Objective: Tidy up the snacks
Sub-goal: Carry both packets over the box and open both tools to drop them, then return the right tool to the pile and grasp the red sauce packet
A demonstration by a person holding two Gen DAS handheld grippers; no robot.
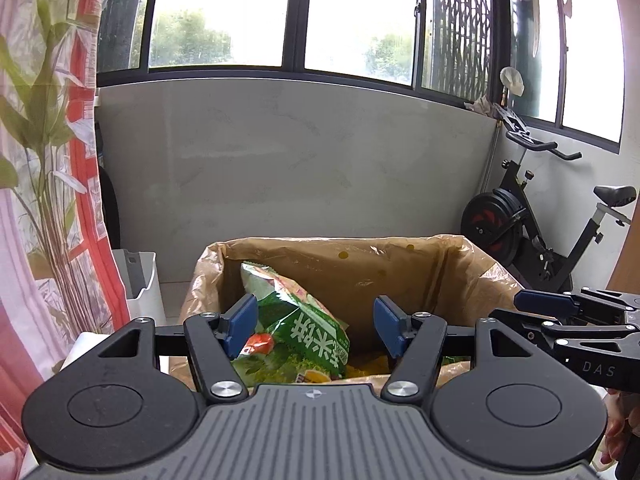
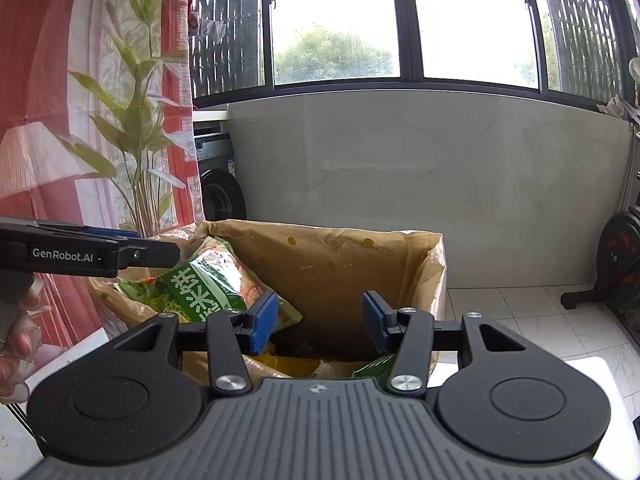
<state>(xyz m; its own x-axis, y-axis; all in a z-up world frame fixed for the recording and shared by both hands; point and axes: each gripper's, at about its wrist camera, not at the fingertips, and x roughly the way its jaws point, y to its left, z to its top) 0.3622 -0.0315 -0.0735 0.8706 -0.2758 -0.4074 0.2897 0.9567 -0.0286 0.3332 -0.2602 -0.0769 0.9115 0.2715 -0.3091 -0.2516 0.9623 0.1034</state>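
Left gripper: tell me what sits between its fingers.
In the left wrist view, the green snack bag shows between the open left gripper's fingers, leaning inside the lined box, unpinched.

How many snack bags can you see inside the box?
3: a green bag leaning against the left wall of the box, a yellow one at the bottom, another green one near-right. More may be hidden.

Daylight floods through the black-framed glass windows (image 1: 224, 20), blown out to white glare in both views. The pale grey plaster wall (image 1: 288, 160) below is evenly lit and sharp. Shadow pools deep inside the brown plastic-lined cardboard box (image 2: 344, 276). Fisheye distortion bends frames and the red floral curtain (image 2: 52, 92) at the edges.
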